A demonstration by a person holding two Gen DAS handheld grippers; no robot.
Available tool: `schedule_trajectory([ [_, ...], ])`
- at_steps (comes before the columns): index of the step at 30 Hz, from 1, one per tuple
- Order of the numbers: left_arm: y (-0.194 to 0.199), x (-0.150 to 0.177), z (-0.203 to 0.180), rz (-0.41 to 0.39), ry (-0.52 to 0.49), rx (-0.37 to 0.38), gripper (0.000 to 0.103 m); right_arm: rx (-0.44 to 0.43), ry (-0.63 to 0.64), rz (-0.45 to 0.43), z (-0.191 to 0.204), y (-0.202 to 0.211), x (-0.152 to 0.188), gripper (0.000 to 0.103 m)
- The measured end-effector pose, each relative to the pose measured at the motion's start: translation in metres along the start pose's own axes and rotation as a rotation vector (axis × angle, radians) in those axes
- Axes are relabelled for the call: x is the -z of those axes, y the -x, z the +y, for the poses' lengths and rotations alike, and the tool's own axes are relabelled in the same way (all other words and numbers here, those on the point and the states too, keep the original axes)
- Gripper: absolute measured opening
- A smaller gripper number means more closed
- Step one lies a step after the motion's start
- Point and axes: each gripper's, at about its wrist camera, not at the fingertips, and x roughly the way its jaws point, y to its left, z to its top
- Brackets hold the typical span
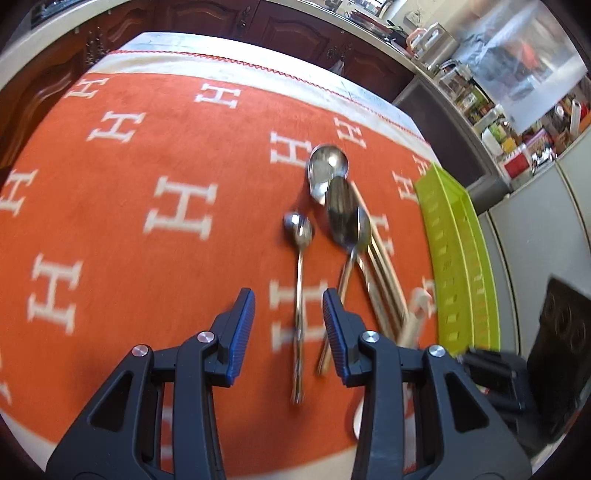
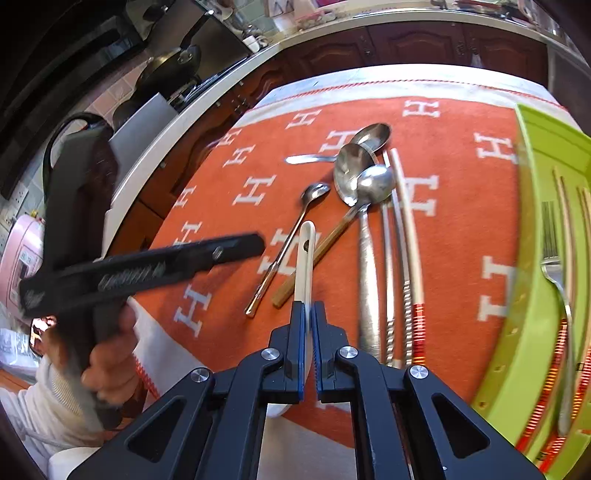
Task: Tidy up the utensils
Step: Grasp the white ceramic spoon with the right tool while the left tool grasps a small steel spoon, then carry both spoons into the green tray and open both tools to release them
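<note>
In the right wrist view my right gripper (image 2: 308, 308) is shut on the handle of a white spoon (image 2: 306, 254), which sticks up past the fingertips and has a hole near its end. Several metal spoons (image 2: 365, 184) and a pair of chopsticks (image 2: 406, 240) lie on the orange cloth (image 2: 461, 221) beyond it. My left gripper (image 1: 288, 306) stands open above a thin spoon with a twisted handle (image 1: 300, 280), not touching it. Larger spoons (image 1: 341, 210) lie just to its right. A hand (image 2: 107, 362) holds the left gripper at the left edge.
A lime green tray (image 2: 532, 295) at the cloth's right side holds a fork (image 2: 554, 266) and banded chopsticks; it also shows as the green tray (image 1: 454, 258) in the left wrist view. Dark wooden cabinets (image 1: 295, 29) and a cluttered counter run behind the table.
</note>
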Motion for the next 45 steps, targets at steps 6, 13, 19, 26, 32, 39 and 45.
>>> schedule_trajectory([
  [6,-0.028,-0.022,-0.004,0.009,0.012,0.023,0.031,0.006,-0.032,-0.040,-0.017,0.021,-0.008,0.004],
  [13,-0.046,-0.031,-0.025,-0.006,-0.049,-0.018,0.028,0.013,-0.066,-0.069,-0.034,0.030,-0.014,0.003],
  [19,-0.051,-0.030,-0.034,-0.007,-0.066,-0.061,0.012,0.013,-0.080,-0.074,-0.040,0.027,-0.015,0.004],
  [26,-0.052,-0.019,-0.049,0.002,-0.115,-0.063,0.007,0.016,-0.082,-0.075,-0.043,0.024,-0.014,0.004],
  [32,-0.054,-0.018,-0.054,-0.005,-0.136,-0.083,0.007,0.018,-0.090,-0.082,-0.044,0.025,-0.011,0.004],
  [39,-0.059,-0.017,-0.065,-0.015,-0.174,-0.119,0.006,0.016,-0.090,-0.088,-0.042,0.026,-0.008,0.004],
  [45,-0.053,-0.011,-0.067,-0.027,-0.145,-0.105,0.000,0.007,-0.104,-0.113,-0.043,0.035,-0.007,0.003],
])
